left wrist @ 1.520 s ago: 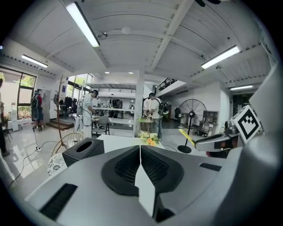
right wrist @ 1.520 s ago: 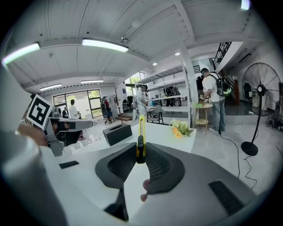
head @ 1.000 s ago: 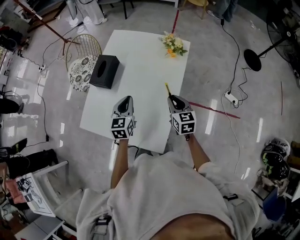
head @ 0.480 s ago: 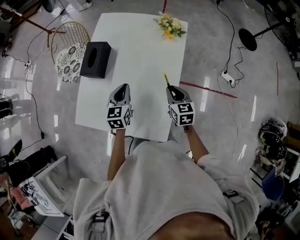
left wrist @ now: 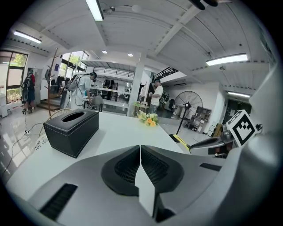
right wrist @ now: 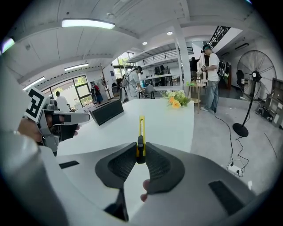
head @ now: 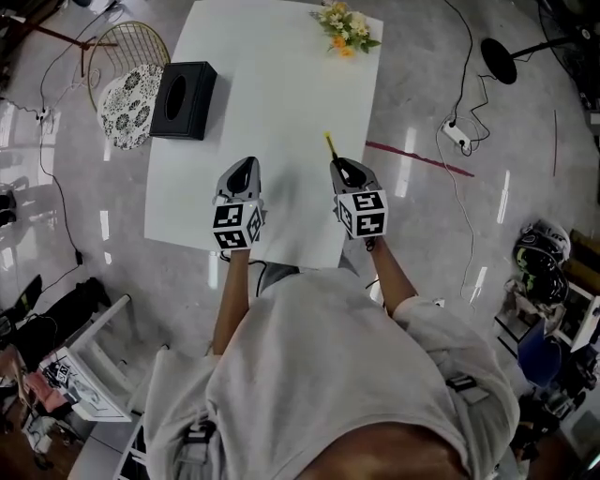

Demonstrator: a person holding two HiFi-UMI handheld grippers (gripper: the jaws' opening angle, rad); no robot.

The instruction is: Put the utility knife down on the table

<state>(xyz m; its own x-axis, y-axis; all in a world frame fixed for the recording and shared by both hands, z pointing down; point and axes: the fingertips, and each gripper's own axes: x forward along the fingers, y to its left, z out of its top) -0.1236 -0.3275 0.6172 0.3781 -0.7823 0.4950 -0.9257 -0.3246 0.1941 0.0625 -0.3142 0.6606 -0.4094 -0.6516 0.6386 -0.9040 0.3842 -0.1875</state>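
Both grippers have sunk toward the table (head: 281, 84), right gripper (head: 342, 167) still clamping the knife (head: 331, 145), left gripper (head: 246, 167) pinched together, empty, so set-down looks close.

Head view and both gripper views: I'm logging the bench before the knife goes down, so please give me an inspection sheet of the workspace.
Surface: white table, mostly bare top.
Job's things: yellow utility knife clamped in the right gripper, pointing forward near the table's right edge; contact with the top cannot be told.
Clutter: black tissue box at the far left; flower bunch at the far right corner.
Grippers: right gripper shut on the knife; left gripper jaws together, nothing between them.
Cables: power strip with its cord on the floor to the table's right.
Surroundings: wire chair left of the table; fan on the floor; person standing beyond the table.
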